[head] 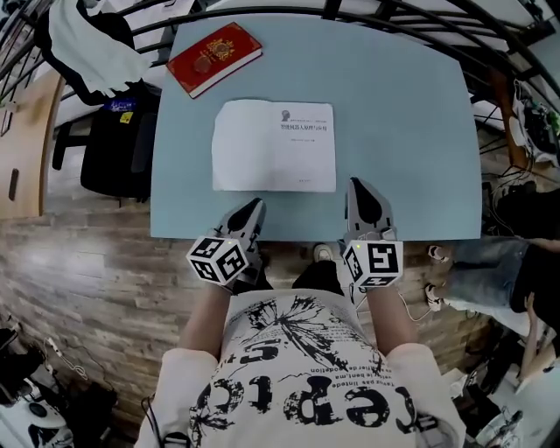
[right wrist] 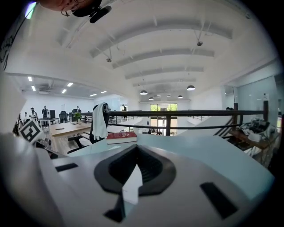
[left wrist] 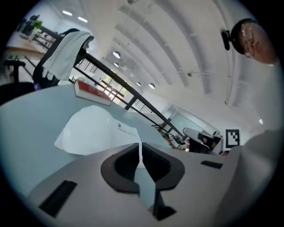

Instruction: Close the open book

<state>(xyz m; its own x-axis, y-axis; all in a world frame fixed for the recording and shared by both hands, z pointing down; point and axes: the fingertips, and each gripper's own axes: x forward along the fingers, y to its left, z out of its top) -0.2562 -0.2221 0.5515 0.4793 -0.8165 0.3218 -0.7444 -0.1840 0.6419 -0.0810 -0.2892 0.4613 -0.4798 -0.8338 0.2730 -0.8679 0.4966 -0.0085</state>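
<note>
A white book [head: 274, 145] lies flat at the middle of the pale blue table [head: 411, 131], its white face with small print turned up; in the left gripper view the white book [left wrist: 95, 131] sits just ahead of the jaws. My left gripper [head: 254, 206] hangs over the table's near edge, just short of the book's near left corner, jaws shut and empty [left wrist: 141, 153]. My right gripper [head: 357, 185] rests beside the book's near right corner, also shut on nothing [right wrist: 135, 163]. Neither gripper touches the book.
A closed red book [head: 213, 58] lies at the table's far left corner, also seen as the red book [right wrist: 121, 136]. An office chair [head: 114, 144] with a white cloth [head: 92, 44] stands to the left. A black railing [head: 420, 13] runs behind. A person's legs [head: 490, 258] are at the right.
</note>
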